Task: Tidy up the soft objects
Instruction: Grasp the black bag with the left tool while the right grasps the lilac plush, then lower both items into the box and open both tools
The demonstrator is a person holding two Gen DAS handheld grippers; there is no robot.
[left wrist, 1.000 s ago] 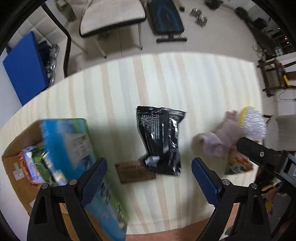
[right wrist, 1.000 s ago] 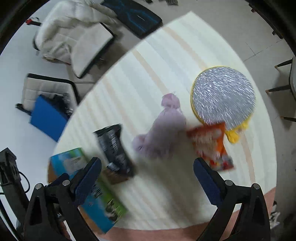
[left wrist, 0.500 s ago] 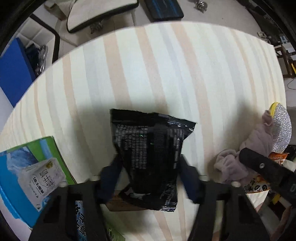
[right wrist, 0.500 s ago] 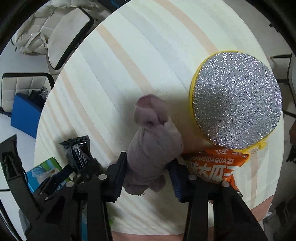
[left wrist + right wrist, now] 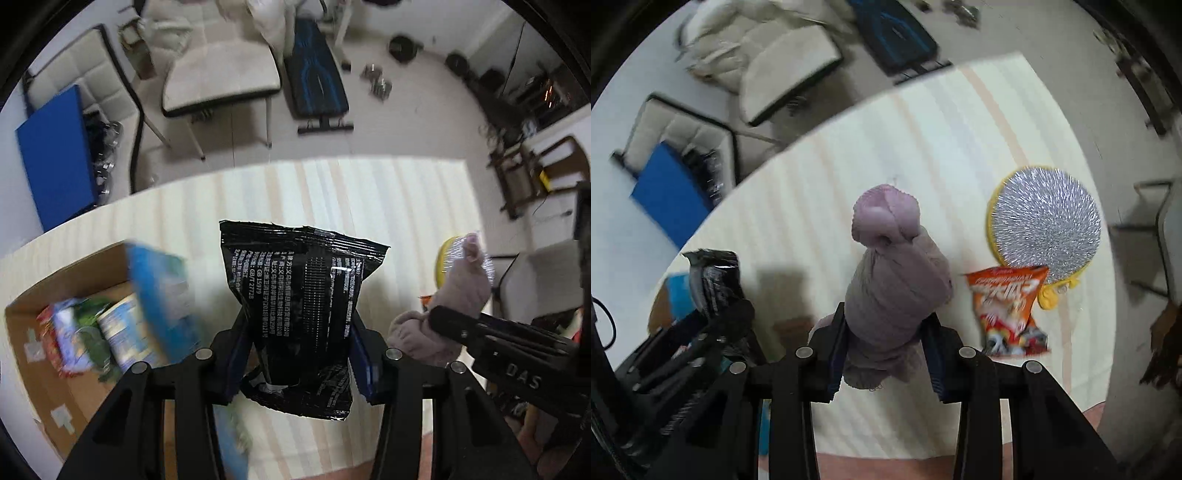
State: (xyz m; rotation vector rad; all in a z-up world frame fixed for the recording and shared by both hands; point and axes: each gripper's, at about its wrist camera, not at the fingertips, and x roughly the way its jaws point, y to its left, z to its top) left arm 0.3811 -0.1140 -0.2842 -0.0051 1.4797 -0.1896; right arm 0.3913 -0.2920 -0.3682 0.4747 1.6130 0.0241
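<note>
A black snack bag [image 5: 299, 295] hangs lifted above the striped table [image 5: 332, 192]. My left gripper [image 5: 295, 354] pinches its lower part and the jaws are still closing on it. A rolled purple sock [image 5: 894, 280] is held clear of the table by my right gripper [image 5: 886, 350], which is shut on its lower end. In the left wrist view the purple sock [image 5: 458, 291] shows at the right, just beside the bag. The right wrist view has the black bag [image 5: 713, 277] at its left edge.
An open cardboard box [image 5: 44, 295] with snack packets sits at the table's left, a blue-green carton [image 5: 159, 295] blurred beside it. An orange snack bag [image 5: 1008, 310] and a silver scouring pad with yellow rim [image 5: 1047, 218] lie at the right. Chairs [image 5: 218, 74] stand beyond the table.
Both grippers came down open over their objects, closed on them and rose. The black bag and the purple sock have left the table.
</note>
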